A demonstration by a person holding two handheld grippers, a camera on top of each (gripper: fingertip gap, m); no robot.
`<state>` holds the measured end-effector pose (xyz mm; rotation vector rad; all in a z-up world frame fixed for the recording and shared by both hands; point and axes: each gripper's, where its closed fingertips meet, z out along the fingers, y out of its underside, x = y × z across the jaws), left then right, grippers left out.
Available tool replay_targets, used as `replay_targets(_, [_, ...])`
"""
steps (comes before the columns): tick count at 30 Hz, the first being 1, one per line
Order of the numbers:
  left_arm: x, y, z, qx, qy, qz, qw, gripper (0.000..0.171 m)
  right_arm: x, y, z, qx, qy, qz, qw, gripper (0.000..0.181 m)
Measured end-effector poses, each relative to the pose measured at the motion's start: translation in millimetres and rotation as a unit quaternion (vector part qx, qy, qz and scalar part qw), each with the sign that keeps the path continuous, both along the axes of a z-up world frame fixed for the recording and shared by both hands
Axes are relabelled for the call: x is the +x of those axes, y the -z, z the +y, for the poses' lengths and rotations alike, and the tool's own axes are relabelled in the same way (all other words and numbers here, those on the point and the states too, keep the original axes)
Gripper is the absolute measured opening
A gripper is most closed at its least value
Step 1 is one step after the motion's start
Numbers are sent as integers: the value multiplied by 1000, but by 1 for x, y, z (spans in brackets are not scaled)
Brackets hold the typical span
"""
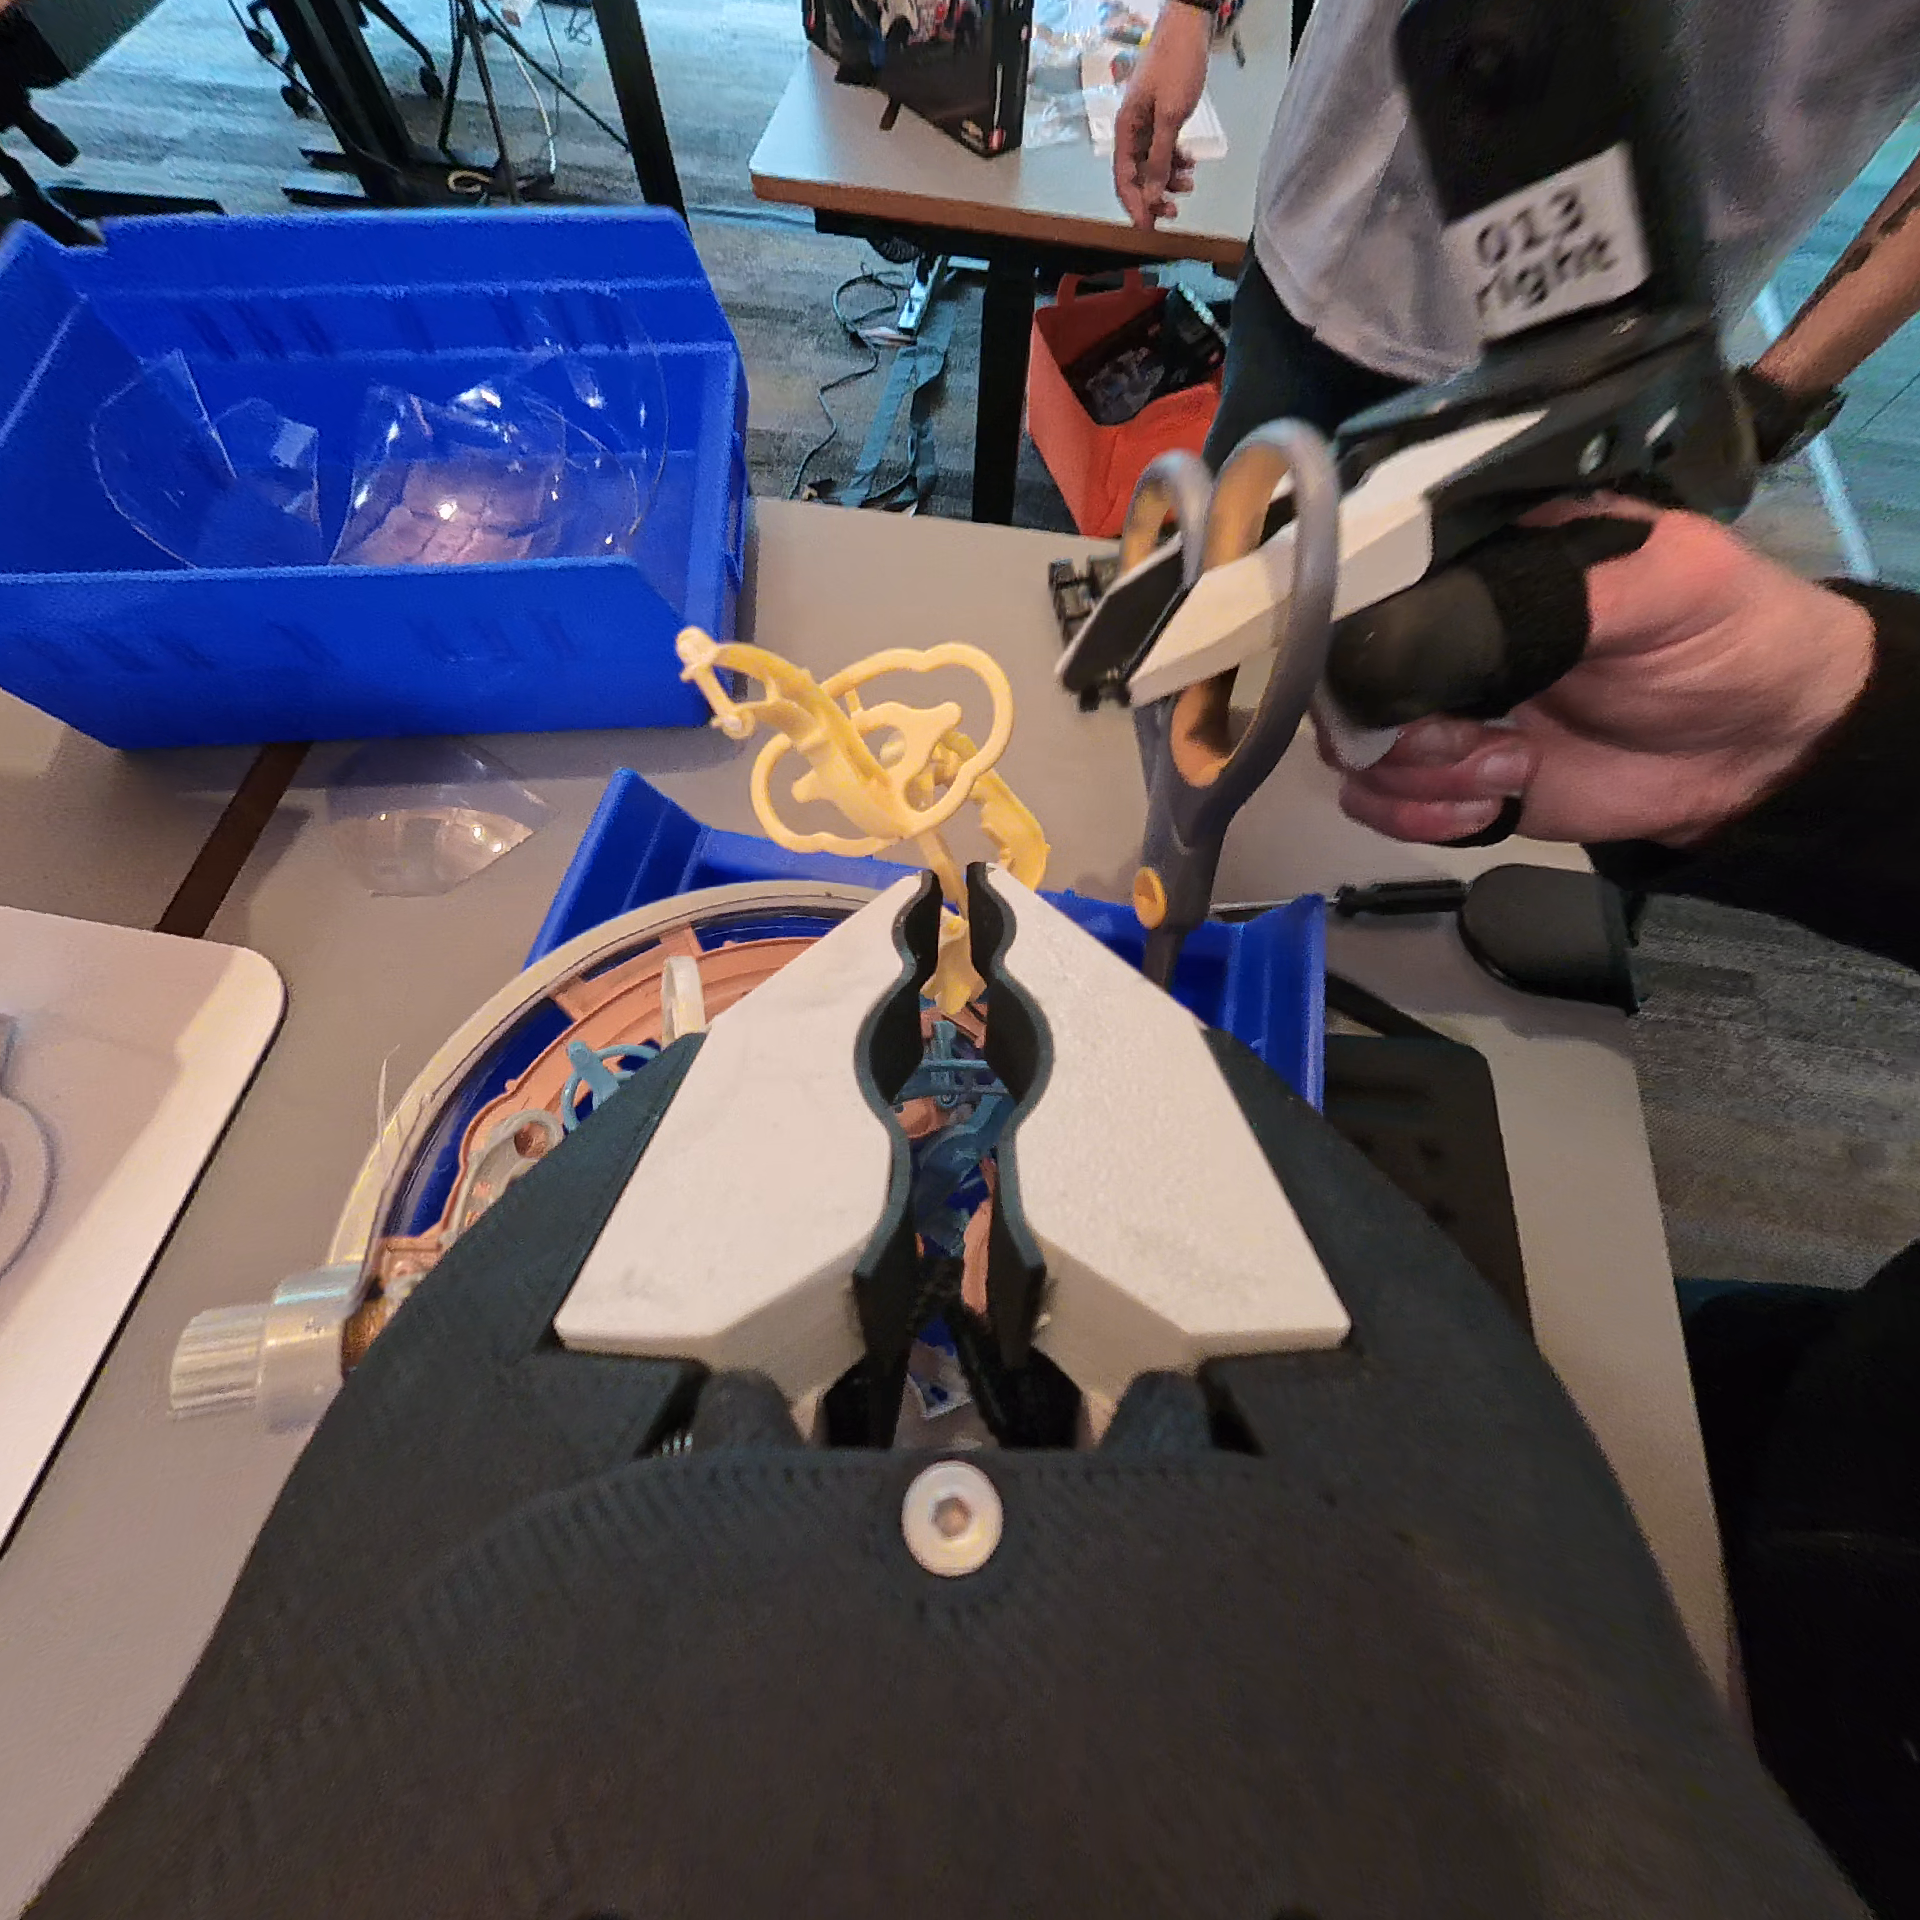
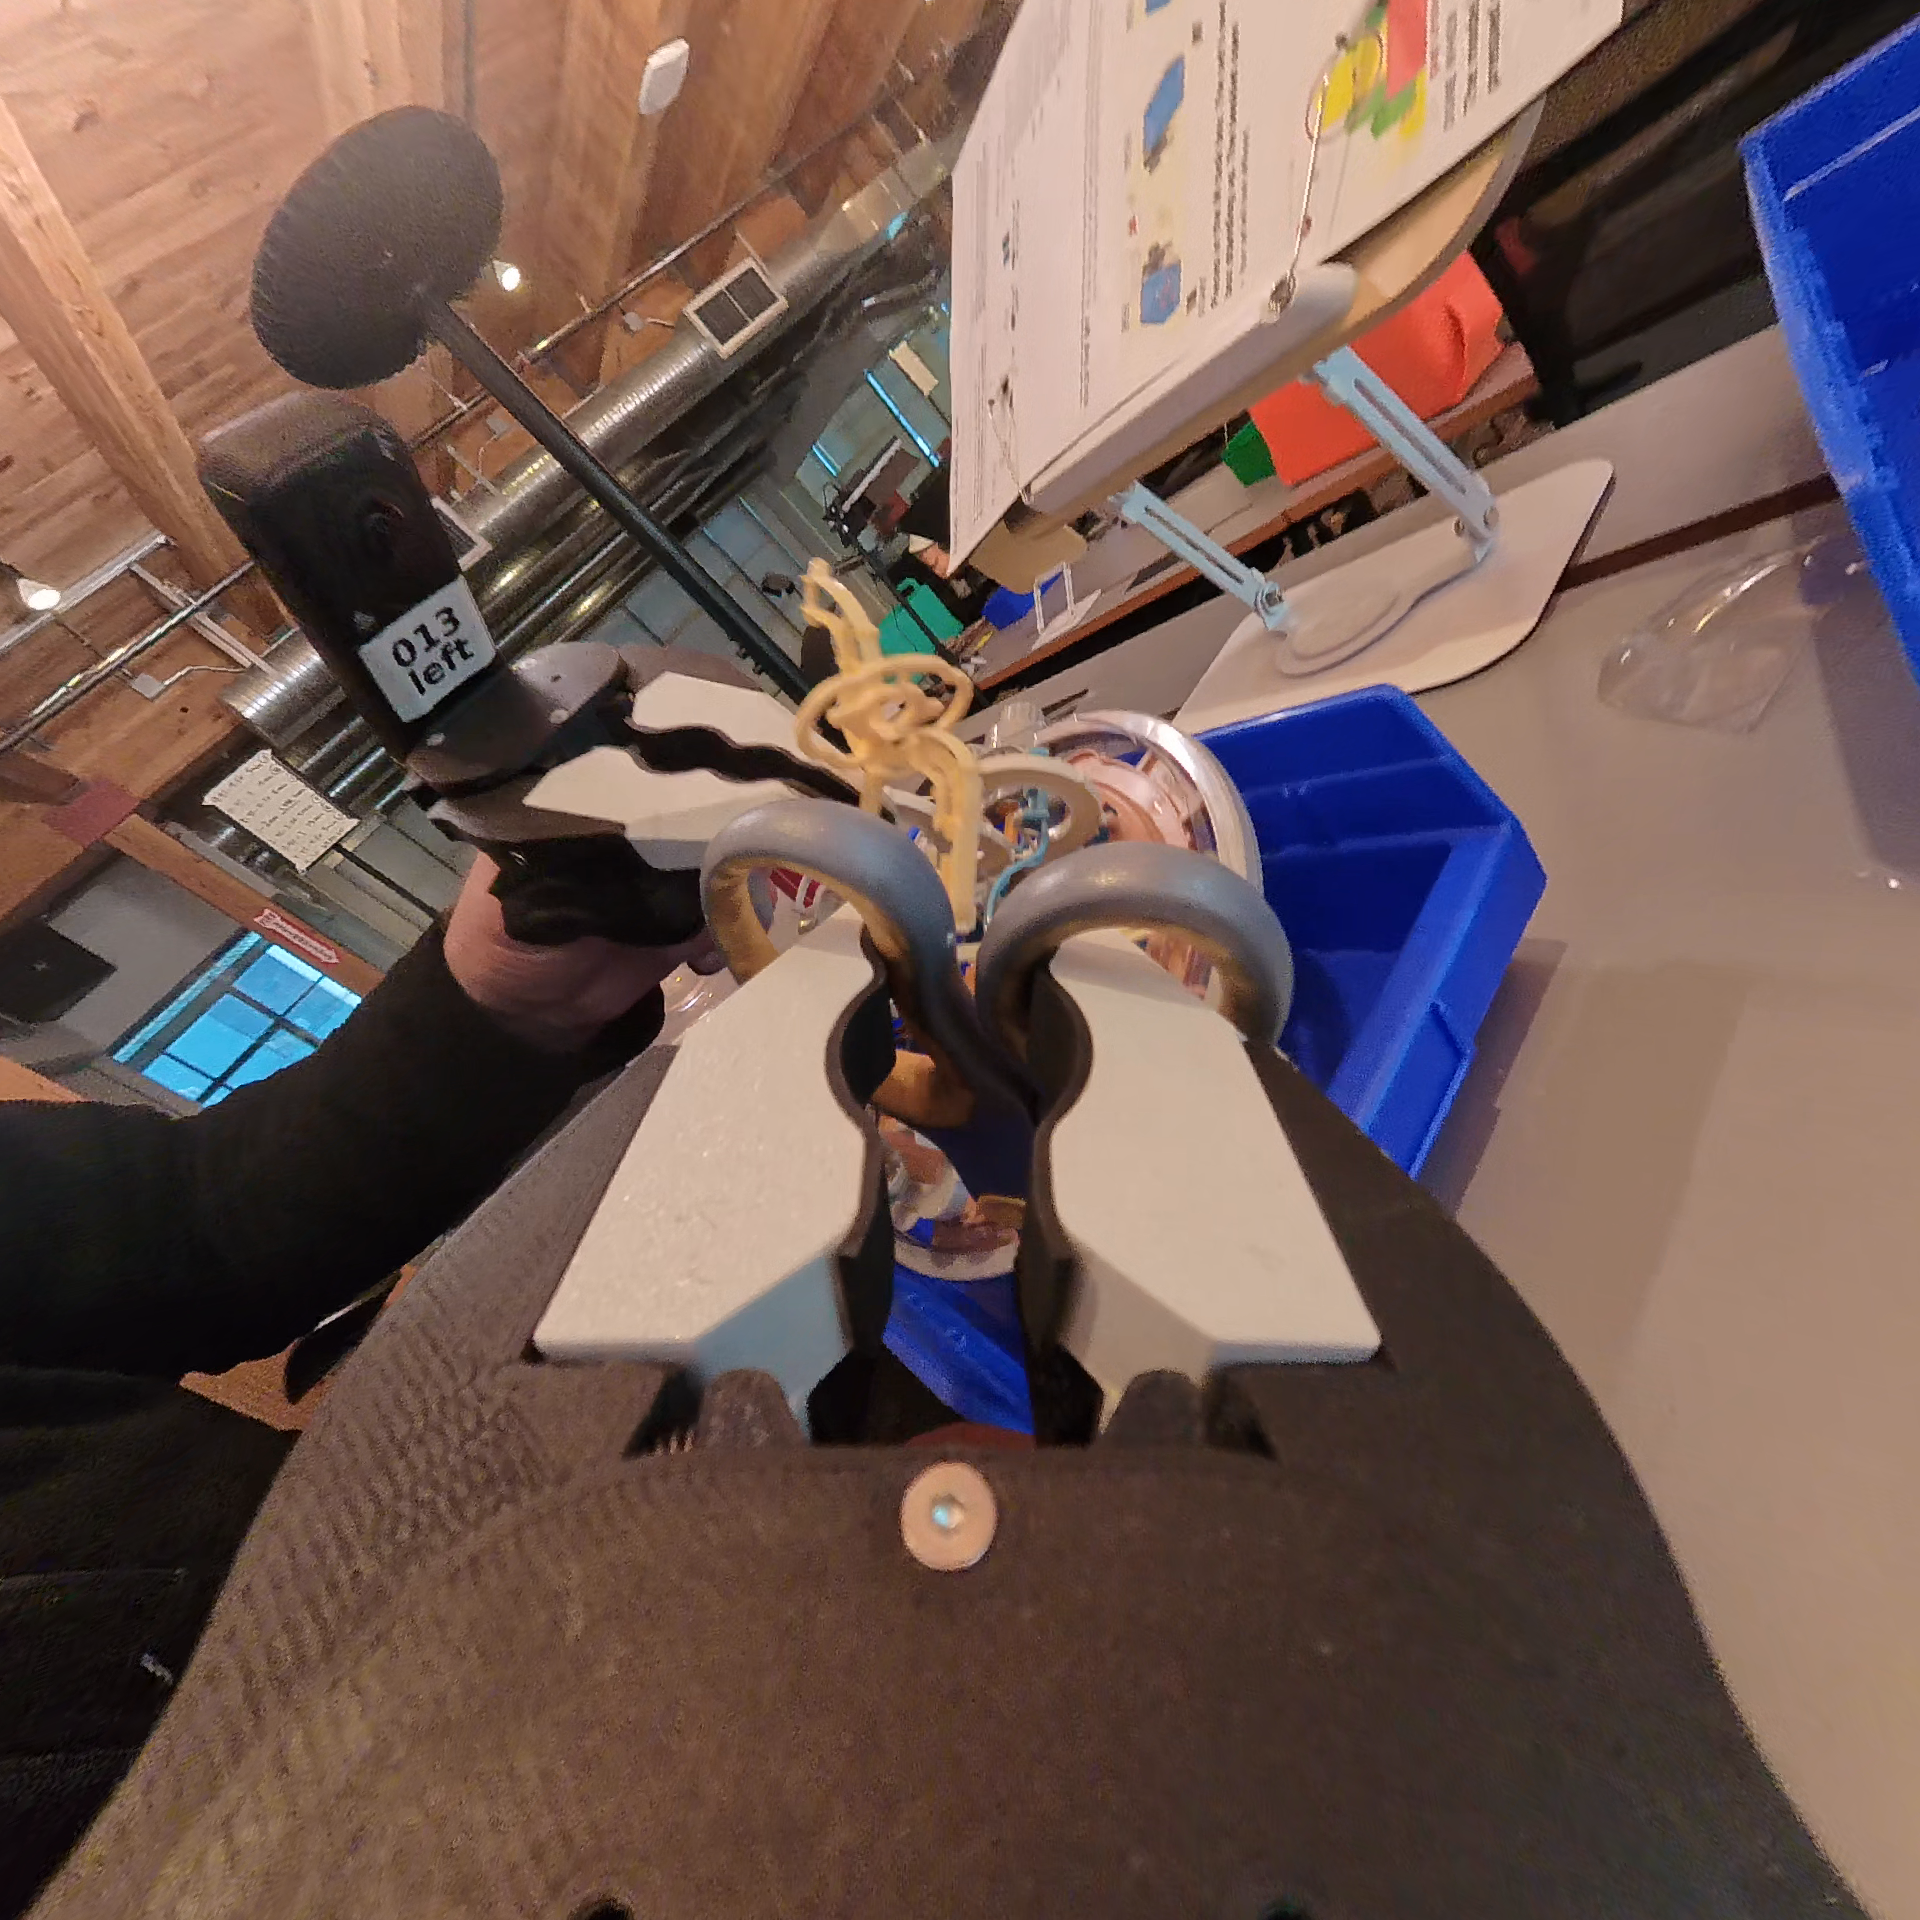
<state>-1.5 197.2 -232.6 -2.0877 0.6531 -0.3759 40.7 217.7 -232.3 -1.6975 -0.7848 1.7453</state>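
Left tongs pinching pale yellow plastic frame above small blue bin; right tongs clamped on grey scissors, at two o'clock from frame.

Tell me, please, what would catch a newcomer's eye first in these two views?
Probably the pale yellow plastic frame, pinched at its lower end by the left gripper above a small blue bin. Beside it, the right gripper clamps grey scissors by the handles, blades hanging down.
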Motion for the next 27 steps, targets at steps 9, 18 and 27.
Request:
replay_targets(9, [-16,-25,8,8,-12,-57,998,2,-15,28,0,-50,-54,-55,996,18])
replay_targets(18, [-37,-31,15,15,-35,-89,995,2,-13,26,-12,2,-83,-71,994,18])
replay_targets(27, [-56,-38,14,29,-54,-103,993,1,7,45,4,-72,-34,-50,996,24])
